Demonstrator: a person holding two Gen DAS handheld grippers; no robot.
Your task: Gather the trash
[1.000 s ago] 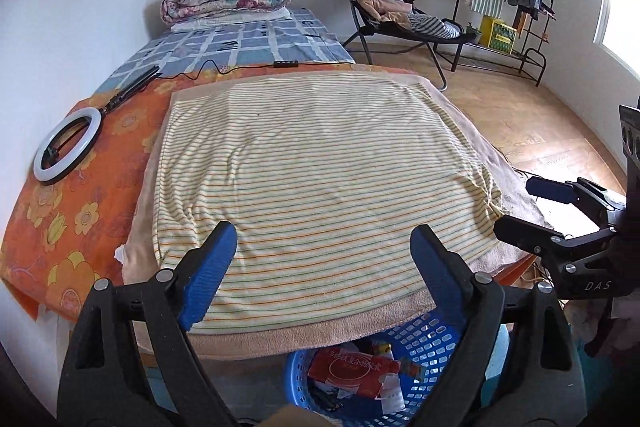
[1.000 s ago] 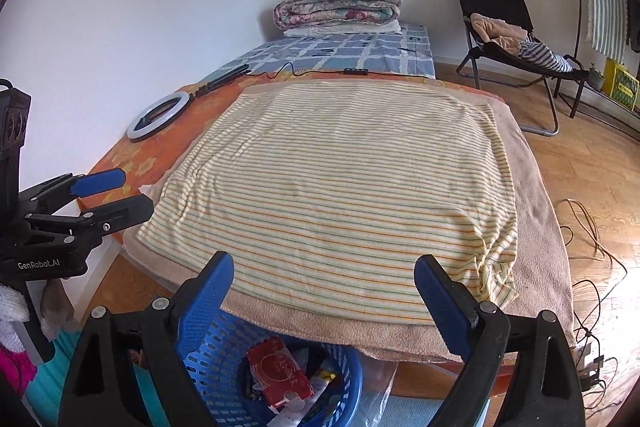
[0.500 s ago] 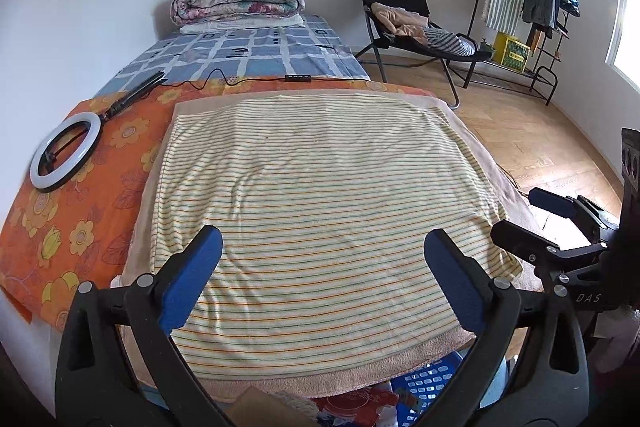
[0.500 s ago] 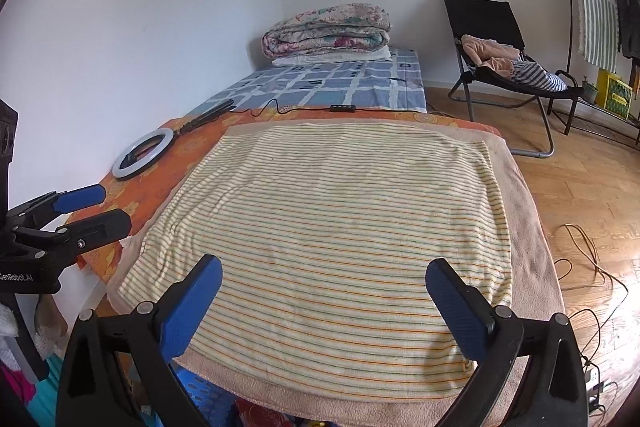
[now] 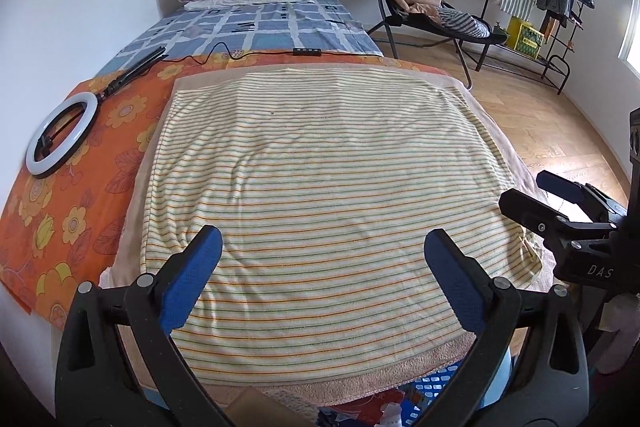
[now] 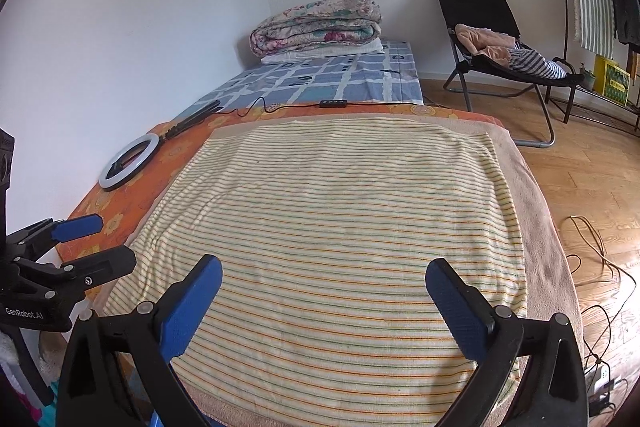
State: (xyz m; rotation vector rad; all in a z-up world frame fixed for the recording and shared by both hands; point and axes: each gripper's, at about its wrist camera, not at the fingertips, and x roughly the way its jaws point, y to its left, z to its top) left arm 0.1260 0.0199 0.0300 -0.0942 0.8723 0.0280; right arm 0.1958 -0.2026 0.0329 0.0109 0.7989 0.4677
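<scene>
Both the left gripper (image 5: 320, 259) and the right gripper (image 6: 322, 287) hang empty with jaws spread wide over the striped yellow towel (image 5: 320, 179) on the bed. No trash lies ahead. The blue plastic basket (image 5: 434, 385) below the left gripper holds red wrappers, mostly hidden. Judged: search next.
</scene>
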